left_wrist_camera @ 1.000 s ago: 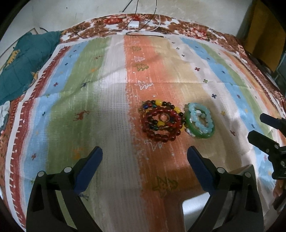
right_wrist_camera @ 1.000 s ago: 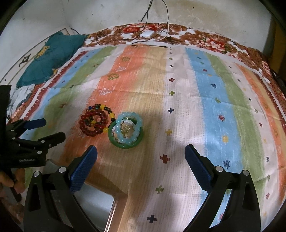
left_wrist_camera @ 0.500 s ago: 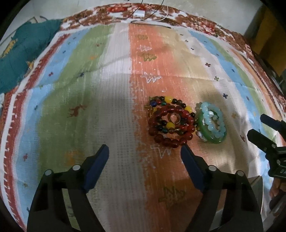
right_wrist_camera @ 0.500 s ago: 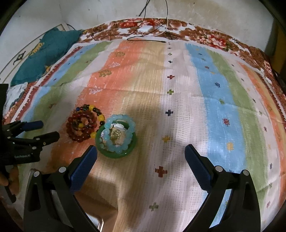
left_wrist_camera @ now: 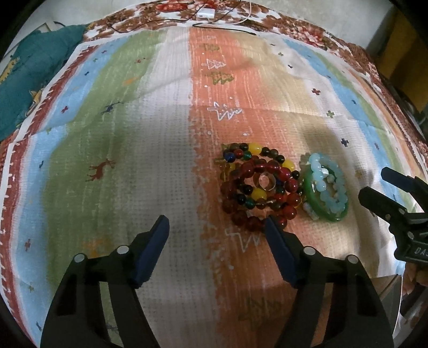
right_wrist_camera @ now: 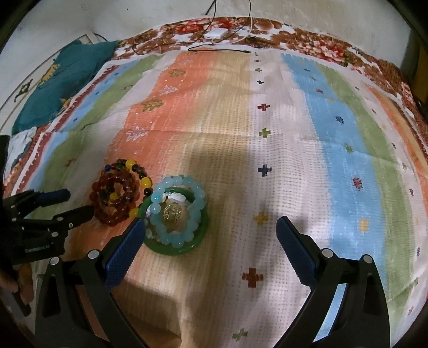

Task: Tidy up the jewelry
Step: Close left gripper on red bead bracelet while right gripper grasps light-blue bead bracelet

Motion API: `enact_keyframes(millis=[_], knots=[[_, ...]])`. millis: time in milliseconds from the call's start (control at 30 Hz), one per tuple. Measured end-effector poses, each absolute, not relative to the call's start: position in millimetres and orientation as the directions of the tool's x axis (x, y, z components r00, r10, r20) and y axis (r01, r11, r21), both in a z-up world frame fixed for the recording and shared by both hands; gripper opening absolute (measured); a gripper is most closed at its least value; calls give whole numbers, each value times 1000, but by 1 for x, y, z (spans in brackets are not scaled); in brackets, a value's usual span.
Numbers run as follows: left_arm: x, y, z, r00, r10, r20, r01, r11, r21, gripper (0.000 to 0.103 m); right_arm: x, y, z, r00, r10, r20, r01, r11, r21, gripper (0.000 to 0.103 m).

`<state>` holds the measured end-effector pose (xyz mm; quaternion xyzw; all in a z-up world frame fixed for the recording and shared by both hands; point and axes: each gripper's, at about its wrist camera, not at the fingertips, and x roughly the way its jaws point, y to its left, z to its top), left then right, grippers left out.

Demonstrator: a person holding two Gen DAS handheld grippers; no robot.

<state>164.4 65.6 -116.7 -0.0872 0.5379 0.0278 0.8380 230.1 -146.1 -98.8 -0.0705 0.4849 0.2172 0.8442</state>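
A heap of dark red and multicoloured bead bracelets (left_wrist_camera: 256, 187) (right_wrist_camera: 119, 196) lies on the striped cloth (left_wrist_camera: 149, 150) (right_wrist_camera: 294, 150). Right beside it sits a green bangle (left_wrist_camera: 327, 196) (right_wrist_camera: 176, 243) with pale blue bead bracelets (right_wrist_camera: 178, 211) and a gold piece (right_wrist_camera: 172, 211) inside. My left gripper (left_wrist_camera: 218, 226) hovers just before the red heap, its jaws closing with nothing between them; its right fingertip overlaps the heap's near edge. My right gripper (right_wrist_camera: 210, 223) stands open, its left fingertip at the bangle's near left rim. Each gripper shows at the edge of the other's view.
A teal fabric bundle (left_wrist_camera: 29, 77) (right_wrist_camera: 64, 80) lies at the far left. A white adapter (left_wrist_camera: 204, 12) (right_wrist_camera: 215, 33) with dark cables rests at the cloth's far floral border. A pale flat object (right_wrist_camera: 67, 316) peeks out at the near edge under the grippers.
Both grippers have come down and nearer to the jewelry, which now looks larger and lower in each view. The left jaws have narrowed; the right jaws have kept their width.
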Motion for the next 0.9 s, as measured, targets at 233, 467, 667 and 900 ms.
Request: enact_keyframes(millis=[233, 467, 667, 900], knots=[[170, 66, -123, 413, -56, -909, -140, 982, -124, 67, 240, -143, -107, 433, 300, -850, -430, 898, 98, 86], [175, 66, -125, 417, -54, -907, -134, 984, -120, 66, 247, -140, -118, 405, 298, -864, -431, 896, 106, 71], [176, 68, -127, 415, -64, -908, -131, 983, -130, 65, 252, -139, -127, 382, 293, -877, -427, 897, 113, 59], [182, 65, -130, 422, -68, -904, -116, 985, -128, 45, 253, -137, -128, 375, 319, -871, -447, 885, 132, 42]])
